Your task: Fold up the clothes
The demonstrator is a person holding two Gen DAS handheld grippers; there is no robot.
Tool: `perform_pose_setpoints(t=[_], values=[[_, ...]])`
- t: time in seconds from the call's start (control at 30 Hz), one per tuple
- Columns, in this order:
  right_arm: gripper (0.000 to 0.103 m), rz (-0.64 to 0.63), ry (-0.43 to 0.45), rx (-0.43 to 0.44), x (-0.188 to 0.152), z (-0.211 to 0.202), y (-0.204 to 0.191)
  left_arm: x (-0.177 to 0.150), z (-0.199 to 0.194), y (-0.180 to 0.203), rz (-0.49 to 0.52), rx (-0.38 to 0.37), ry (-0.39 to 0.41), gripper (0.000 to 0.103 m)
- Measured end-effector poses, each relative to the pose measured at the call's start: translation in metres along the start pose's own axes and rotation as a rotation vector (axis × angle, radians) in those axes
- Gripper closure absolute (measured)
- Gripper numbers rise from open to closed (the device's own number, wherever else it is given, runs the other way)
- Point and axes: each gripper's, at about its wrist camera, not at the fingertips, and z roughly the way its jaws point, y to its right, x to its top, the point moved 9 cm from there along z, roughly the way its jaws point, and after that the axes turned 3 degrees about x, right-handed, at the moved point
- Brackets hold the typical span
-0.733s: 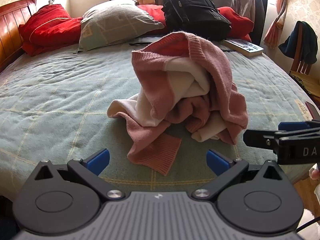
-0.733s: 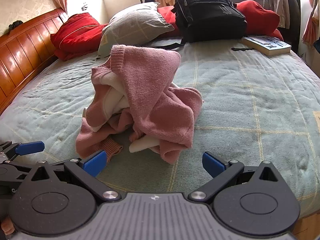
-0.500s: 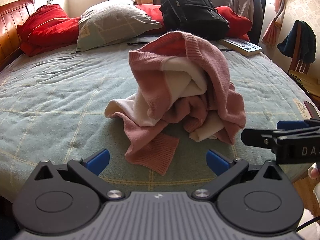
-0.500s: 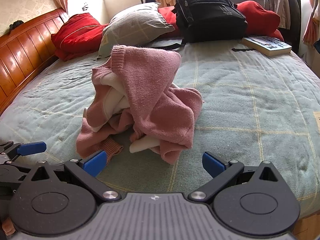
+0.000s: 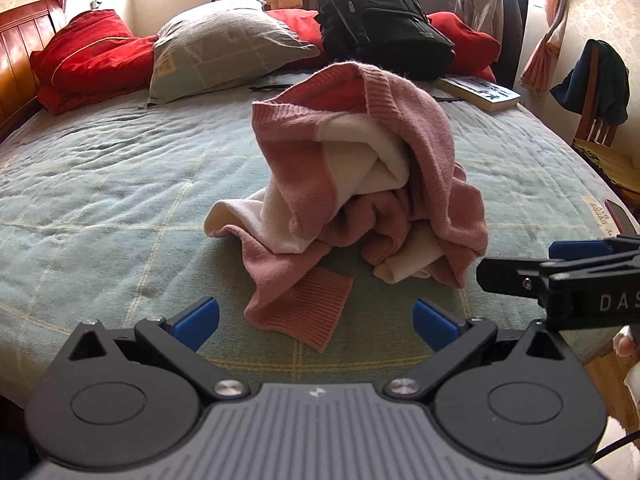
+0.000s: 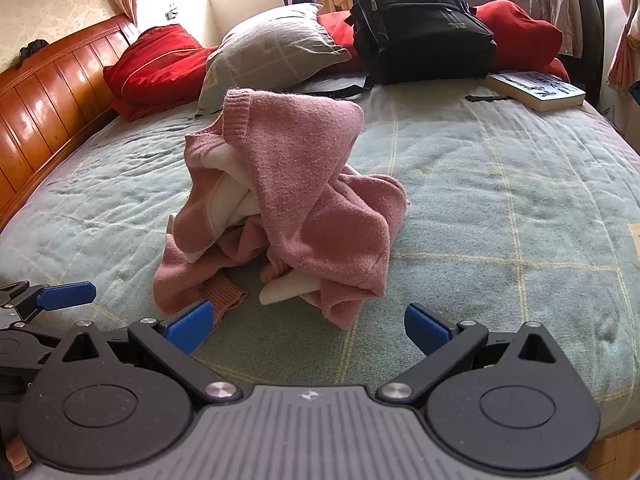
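A pink and white knitted sweater (image 5: pixel 360 184) lies crumpled in a tall heap on the green checked bedspread (image 5: pixel 100 200). One ribbed cuff (image 5: pixel 308 312) points toward me. My left gripper (image 5: pixel 316 322) hovers just short of that cuff, open, with nothing between its blue pads. In the right wrist view the same sweater (image 6: pixel 296 200) sits ahead, and my right gripper (image 6: pixel 308 326) is open and empty near its front edge. Each gripper shows in the other's view: the right one (image 5: pixel 560 276) at the right edge, the left one (image 6: pixel 48 300) at the left edge.
At the head of the bed are a grey pillow (image 5: pixel 224 48), red pillows (image 5: pixel 88 56), a black backpack (image 5: pixel 380 16) and a book (image 5: pixel 480 90). A wooden headboard (image 6: pixel 40 104) runs along the left. A chair with dark clothing (image 5: pixel 596 92) stands to the right.
The left gripper has crept slightly closer to the sweater, which sits a little lower and larger in its view. The right gripper has barely moved. Both stay open.
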Motion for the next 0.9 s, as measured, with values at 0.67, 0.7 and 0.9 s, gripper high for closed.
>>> perform_pose_setpoints(t=[0.67,0.7,0.9], values=[[0.000,0.005,-0.004,0.002,-0.0006,0.0016,0.0009,0.0014,0.0049,0.0028,0.006,-0.003,-0.004,0.001],[0.000,0.006,-0.004,0.002,-0.0007,0.0016,0.0010,0.0014,0.0050,0.0030,0.007,-0.003,-0.004,0.001],[0.000,0.005,-0.006,0.004,-0.0005,0.0020,0.0011,0.0015,0.0054,0.0035,0.008,-0.006,-0.004,0.001]])
